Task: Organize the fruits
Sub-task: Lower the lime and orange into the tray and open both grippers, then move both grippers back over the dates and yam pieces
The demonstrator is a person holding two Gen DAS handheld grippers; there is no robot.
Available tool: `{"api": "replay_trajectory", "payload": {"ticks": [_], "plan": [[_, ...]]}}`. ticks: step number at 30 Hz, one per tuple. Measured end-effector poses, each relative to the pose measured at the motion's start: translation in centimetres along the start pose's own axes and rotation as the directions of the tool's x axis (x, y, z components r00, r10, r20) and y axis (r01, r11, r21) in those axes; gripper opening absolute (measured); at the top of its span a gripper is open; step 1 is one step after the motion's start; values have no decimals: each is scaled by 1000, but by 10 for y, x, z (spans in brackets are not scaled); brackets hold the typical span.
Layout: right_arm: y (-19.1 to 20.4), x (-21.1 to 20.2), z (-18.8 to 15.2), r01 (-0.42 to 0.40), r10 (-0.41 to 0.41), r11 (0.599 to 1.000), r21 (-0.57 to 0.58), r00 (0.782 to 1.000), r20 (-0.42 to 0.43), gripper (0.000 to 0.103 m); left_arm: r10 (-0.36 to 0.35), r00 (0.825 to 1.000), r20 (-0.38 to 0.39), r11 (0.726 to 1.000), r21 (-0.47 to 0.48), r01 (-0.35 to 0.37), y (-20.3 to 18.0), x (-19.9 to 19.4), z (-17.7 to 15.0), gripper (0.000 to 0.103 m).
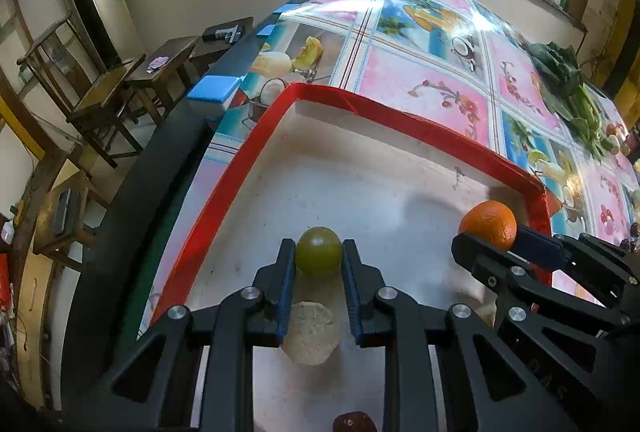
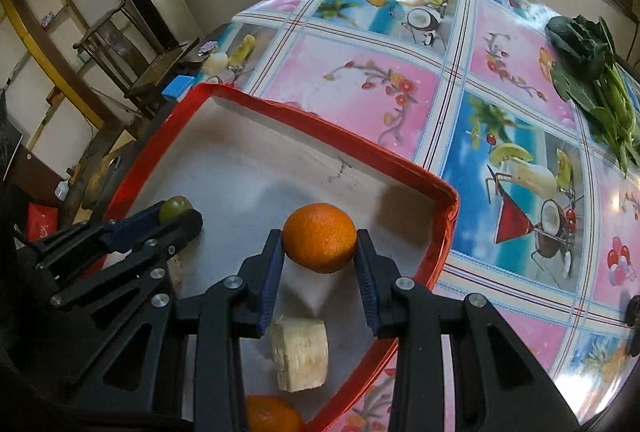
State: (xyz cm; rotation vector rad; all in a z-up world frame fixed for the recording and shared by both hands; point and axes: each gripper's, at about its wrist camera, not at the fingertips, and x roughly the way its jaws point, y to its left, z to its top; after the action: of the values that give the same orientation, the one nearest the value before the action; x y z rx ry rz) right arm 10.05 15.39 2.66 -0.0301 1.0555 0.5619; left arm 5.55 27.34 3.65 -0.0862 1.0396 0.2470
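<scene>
Red-rimmed tray [image 1: 224, 192] collecting fruit on table [image 1: 432, 80]. Left tool [image 1: 319, 264] clenching green fruit [image 1: 319, 251] over tray floor; right tool [image 2: 320, 252] clenching orange [image 2: 320, 237] near right rim. Both likely positioning for release beside pale cut piece [image 2: 299, 358] and second orange [image 2: 272, 414].

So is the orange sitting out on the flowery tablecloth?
No, the orange is pinched between the fingers of the right gripper above the white inside of the red-rimmed tray, not on the tablecloth.
</scene>
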Motion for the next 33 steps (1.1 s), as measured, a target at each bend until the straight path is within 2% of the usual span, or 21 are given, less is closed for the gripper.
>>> {"api": "replay_trajectory", "payload": {"ticks": [5,10,18,25,29,33], "plan": [[1,0,0,6,-6,1000,-7,1000,3,38,21,1000,0,1000,11,-21,-3,0,0,29],[2,1,-1,8,-8,1000,-1,1000,5,38,1,1000,-6,1000,-18,-1,2,-3,0,35],[-1,-11,0,9,-9,1000,12,999,33,48,-13,999,35,998,-53,15,8,-23,2,55],[-1,-39,1,-6,4,1000,22,996,90,51,-19,998,61,999,-35,22,-4,-38,2,56],[-3,-56,-2,0,-2,1000,17,993,120,51,-32,997,69,999,-9,33,-19,-46,0,56],[-13,-72,-8,7,-11,999,33,990,139,53,-53,996,77,998,28,51,-44,-55,-2,61]]}}
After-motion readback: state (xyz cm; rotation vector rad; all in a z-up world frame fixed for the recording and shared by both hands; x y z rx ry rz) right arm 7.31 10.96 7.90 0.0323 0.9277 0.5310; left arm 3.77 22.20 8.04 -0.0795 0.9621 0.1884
